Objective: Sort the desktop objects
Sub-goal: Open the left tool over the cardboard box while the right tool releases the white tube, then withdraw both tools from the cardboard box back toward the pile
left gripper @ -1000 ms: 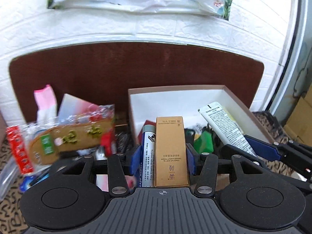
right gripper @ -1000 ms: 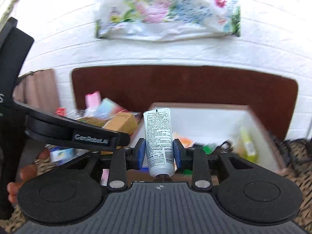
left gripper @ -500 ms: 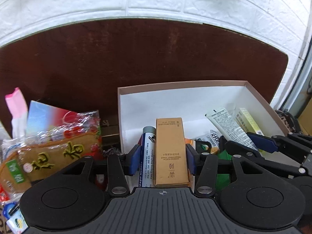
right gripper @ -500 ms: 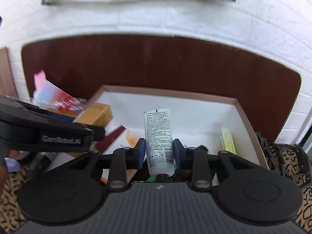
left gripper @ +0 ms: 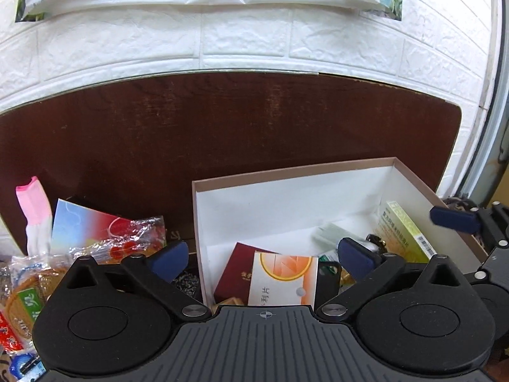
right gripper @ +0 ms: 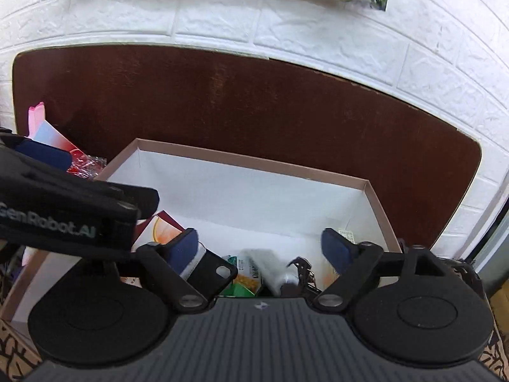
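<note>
Both loads have been dropped since the earlier frame: gold carton & tube (right gripper: 280, 273) now in the box (left gripper: 286, 176). Each hand-held gripper, left (left gripper: 267, 256) & right (right gripper: 259, 248), is opening wide, nothing held. Snack packs (left gripper: 95, 245) etc. are still left on the surface (left gripper: 222, 121).

1 cardboard box (left gripper: 296, 175); 2 grippers: left gripper (left gripper: 267, 256), right gripper (right gripper: 259, 248).

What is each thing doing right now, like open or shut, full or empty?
Left gripper: jaws opening, nothing held.
Right gripper: jaws opening, nothing held.
Cardboard box: open, no lid on, partly filled.
White tube: blurred, lying in the box below the right gripper.
Orange and white packet: lying in the box.
Snack bag: outside the box, on the left.
</note>
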The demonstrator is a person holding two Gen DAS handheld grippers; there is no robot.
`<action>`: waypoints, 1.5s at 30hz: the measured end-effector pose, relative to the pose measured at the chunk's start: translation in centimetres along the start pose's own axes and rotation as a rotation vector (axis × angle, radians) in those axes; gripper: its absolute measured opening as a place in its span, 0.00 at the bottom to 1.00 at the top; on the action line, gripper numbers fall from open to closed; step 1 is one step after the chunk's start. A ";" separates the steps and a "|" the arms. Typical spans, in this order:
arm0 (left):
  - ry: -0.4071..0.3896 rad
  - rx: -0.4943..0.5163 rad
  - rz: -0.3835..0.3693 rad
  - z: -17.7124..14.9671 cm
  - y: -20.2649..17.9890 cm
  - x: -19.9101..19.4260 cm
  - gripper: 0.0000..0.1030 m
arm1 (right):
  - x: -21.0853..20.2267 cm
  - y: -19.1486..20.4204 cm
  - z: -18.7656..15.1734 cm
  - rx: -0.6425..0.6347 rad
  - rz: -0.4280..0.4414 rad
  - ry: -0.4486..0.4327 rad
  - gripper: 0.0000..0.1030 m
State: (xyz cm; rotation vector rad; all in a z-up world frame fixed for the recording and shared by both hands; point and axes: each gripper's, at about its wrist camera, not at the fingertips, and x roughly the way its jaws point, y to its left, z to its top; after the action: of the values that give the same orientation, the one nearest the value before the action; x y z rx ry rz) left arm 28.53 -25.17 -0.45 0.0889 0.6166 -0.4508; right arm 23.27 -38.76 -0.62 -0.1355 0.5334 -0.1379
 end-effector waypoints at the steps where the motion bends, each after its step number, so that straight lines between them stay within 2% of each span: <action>1: -0.002 -0.004 -0.001 -0.2 0.0 -0.2 1.00 | -0.3 0.1 0.0 0.008 0.009 -0.007 0.98; 10: -0.030 -0.006 0.011 -1.0 -0.1 -2.2 1.00 | -1.5 0.9 -0.5 0.011 0.027 0.005 0.98; 22: -0.069 -0.023 0.011 -1.9 -0.3 -6.2 1.00 | -5.0 1.9 -0.7 0.026 0.034 -0.034 0.99; 32: -0.131 -0.040 0.015 -4.0 0.0 -11.3 1.00 | -9.3 3.4 -1.5 0.046 0.065 -0.088 0.99; 38: -0.156 -0.076 0.020 -6.4 0.9 -14.2 1.00 | -12.0 4.9 -2.5 0.048 0.089 -0.119 1.00; 45: -0.139 -0.149 0.044 -11.9 3.1 -17.2 1.00 | -14.8 8.8 -5.5 0.028 0.118 -0.128 1.00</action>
State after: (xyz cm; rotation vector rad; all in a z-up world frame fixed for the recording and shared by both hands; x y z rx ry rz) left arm 11.09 -13.30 -0.38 -0.0697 0.5087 -0.3638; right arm 8.67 -28.16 0.58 -0.0843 0.4107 -0.0213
